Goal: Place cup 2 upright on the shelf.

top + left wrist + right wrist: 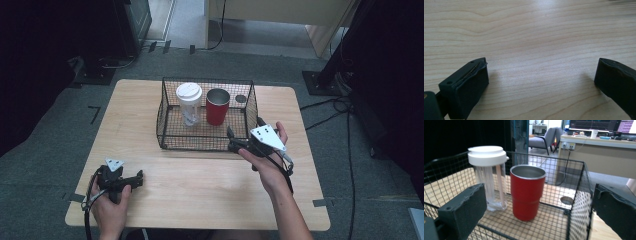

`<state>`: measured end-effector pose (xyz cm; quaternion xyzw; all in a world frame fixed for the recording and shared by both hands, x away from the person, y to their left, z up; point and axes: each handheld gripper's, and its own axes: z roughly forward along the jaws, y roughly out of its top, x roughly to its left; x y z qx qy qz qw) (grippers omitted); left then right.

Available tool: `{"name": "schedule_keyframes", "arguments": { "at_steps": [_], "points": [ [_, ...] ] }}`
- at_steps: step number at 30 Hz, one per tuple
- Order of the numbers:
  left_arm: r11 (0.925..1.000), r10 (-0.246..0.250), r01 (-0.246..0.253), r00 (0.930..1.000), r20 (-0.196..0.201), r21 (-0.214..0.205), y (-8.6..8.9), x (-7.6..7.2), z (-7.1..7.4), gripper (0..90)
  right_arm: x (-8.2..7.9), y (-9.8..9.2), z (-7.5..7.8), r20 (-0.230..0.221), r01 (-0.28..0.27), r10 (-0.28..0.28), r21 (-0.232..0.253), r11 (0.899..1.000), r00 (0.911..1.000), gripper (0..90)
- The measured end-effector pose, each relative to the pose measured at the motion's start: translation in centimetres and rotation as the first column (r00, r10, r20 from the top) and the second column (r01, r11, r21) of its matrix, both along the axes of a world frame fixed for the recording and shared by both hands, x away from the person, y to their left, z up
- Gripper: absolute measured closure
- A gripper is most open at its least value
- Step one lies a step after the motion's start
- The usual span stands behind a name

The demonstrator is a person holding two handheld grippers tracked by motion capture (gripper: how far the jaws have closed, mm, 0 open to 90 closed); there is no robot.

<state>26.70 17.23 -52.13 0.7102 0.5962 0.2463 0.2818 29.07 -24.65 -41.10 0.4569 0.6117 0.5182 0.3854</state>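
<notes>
No words or numbers to read

The red cup [527,191] just ahead of the right gripper [536,207] has a plain side with no name or label on it. The clear bottle [489,176] next to it, with its white lid, has no readable writing either. The wire basket [576,202] around them carries no tag. Far behind the right gripper's view there are bright screens [599,125] on a desk, but what is on them is too small and blurry to read. Under the left gripper [541,75] the wooden table [536,32] shows only wood lines, with no letters or signs.
</notes>
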Motion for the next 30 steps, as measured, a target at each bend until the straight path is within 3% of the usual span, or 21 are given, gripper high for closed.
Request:
{"name": "schedule_keyframes", "arguments": {
  "at_steps": [17, 30],
  "points": [
    [1.0, 0.0, 0.0, 1.0, 0.0, 0.0, 0.0, 0.0, 0.0, 0.0, -2.3, -3.8, -2.3, -0.043, 0.059, -0.059, 0.005, 0.998, 0.9973, 0.0],
    [1.0, 0.0, 0.0, 1.0, 0.001, 0.0, 0.0, 0.0, 0.0, 0.0, -3.9, -7.2, -5.6, -0.093, 0.128, -0.13, -0.023, 0.991, 0.9872, 0.0]
  ]
}}
